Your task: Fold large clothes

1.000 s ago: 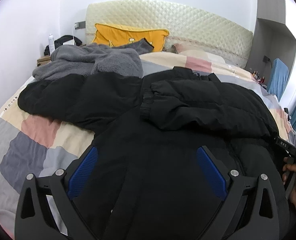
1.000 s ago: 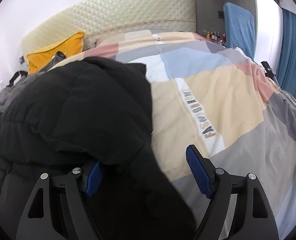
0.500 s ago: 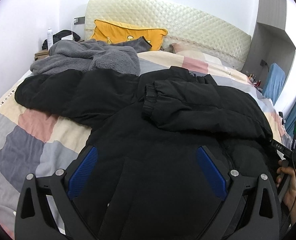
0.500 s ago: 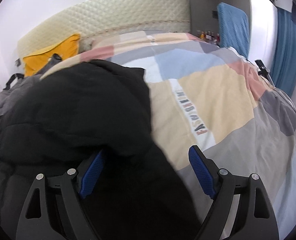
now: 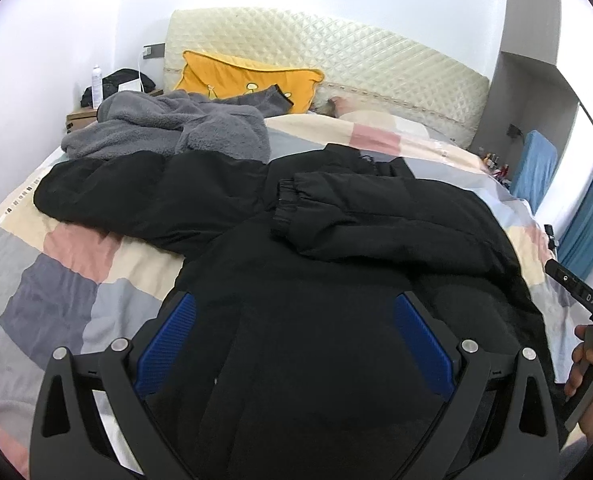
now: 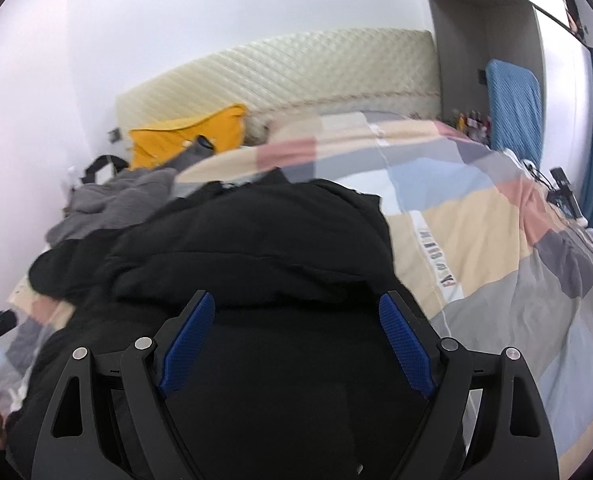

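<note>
In the left wrist view, the left gripper (image 5: 294, 344) hangs wide open over a black padded jacket (image 5: 336, 280) spread on the patchwork quilt (image 5: 68, 276), gripping nothing; one sleeve (image 5: 360, 216) lies folded across the body. A grey fleece (image 5: 168, 128) lies beyond.

In the right wrist view, the right gripper (image 6: 296, 344) is spread wide above the jacket (image 6: 256, 248), its pads (image 6: 406, 346) clear of the fabric and holding nothing.

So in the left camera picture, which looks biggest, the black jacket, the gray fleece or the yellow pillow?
1. Black jacket: biggest by far, though it lies nearest the camera, which adds to its look.
2. Gray fleece.
3. Yellow pillow: smallest, but the fleece hides part of it and it lies farthest back, so its real size is unsure.
</note>
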`<state>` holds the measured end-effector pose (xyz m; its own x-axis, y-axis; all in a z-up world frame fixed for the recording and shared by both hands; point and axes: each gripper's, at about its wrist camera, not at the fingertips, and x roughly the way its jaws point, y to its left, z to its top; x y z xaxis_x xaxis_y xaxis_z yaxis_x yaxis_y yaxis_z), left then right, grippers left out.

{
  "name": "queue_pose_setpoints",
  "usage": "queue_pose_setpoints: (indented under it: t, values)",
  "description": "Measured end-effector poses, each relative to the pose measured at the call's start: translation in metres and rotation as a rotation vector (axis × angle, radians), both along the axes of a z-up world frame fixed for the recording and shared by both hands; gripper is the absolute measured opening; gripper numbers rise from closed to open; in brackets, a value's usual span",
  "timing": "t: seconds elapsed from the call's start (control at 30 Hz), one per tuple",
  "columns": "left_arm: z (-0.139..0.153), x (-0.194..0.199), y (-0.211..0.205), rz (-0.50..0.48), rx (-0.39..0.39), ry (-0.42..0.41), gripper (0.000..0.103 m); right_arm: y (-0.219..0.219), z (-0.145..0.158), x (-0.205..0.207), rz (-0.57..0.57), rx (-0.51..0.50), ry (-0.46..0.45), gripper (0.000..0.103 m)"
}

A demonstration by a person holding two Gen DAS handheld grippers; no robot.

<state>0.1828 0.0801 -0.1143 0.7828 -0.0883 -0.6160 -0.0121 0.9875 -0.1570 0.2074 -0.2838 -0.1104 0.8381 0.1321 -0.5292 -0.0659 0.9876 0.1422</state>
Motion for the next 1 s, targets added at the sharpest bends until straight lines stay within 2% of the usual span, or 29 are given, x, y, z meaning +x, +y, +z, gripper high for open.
queue_pose_setpoints:
  t: [0.2, 0.4, 0.5, 0.63, 0.87, 1.0]
  values:
    - [0.008, -0.022, -0.006, -0.023, 0.008, -0.022, 0.099, 0.016, 0.013, -0.038, 0.045, 0.006, -0.052, 0.084]
    - [0.012, -0.038, -0.011, -0.038, 0.021, -0.047, 0.099, 0.028, 0.021, -0.074, 0.068, -0.039, -0.091, 0.084]
    - [0.015, -0.049, -0.012, -0.030, 0.034, -0.061, 0.099, 0.026, 0.023, -0.091, 0.082, -0.019, -0.102, 0.084]
    - [0.016, -0.067, -0.012, -0.030, 0.057, -0.083, 0.101, 0.024, 0.023, -0.111, 0.067, -0.008, -0.106, 0.085]
    - [0.015, -0.082, -0.021, -0.084, 0.079, -0.111, 0.101, 0.021, 0.022, -0.139, 0.041, -0.017, -0.121, 0.087]
    - [0.016, -0.083, -0.022, -0.081, 0.081, -0.123, 0.102, 0.019, 0.026, -0.148, 0.030, -0.022, -0.169, 0.096]
